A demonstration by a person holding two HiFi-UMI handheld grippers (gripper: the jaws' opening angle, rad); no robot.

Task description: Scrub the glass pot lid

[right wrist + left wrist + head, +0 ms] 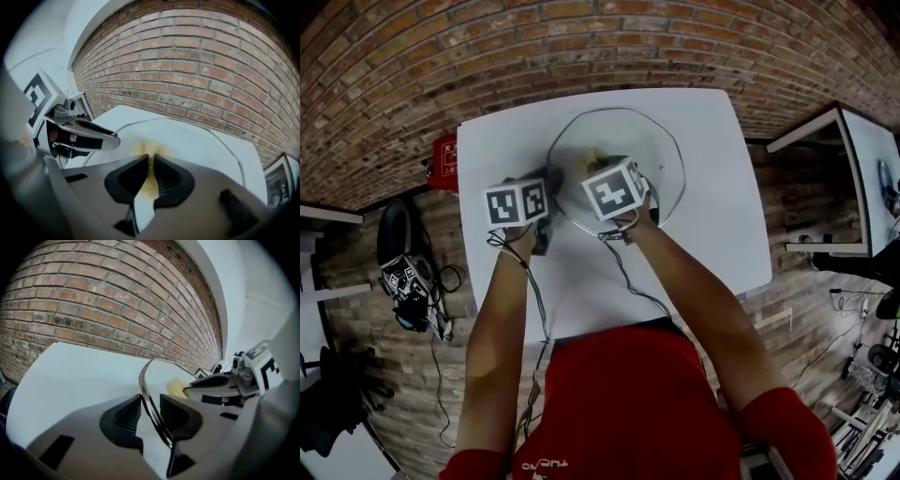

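Observation:
A round glass pot lid [664,148] with a metal rim lies on the white table [703,244]. My left gripper [551,192] is shut on the lid's rim [146,392] at its left edge; the rim runs between the black pads [124,416]. My right gripper [600,161] is shut on a yellow sponge [150,152], which presses on the glass [206,140] just past the jaws. The sponge [176,387] also shows in the left gripper view, beside the right gripper [211,383]. In the right gripper view, the left gripper [79,131] sits at the left.
A red box [444,159] stands on the brick floor by the table's left edge. Black gear with cables [405,267] lies further left. Another white table [862,159] stands to the right. Cables [623,277] hang from both grippers over the near table edge.

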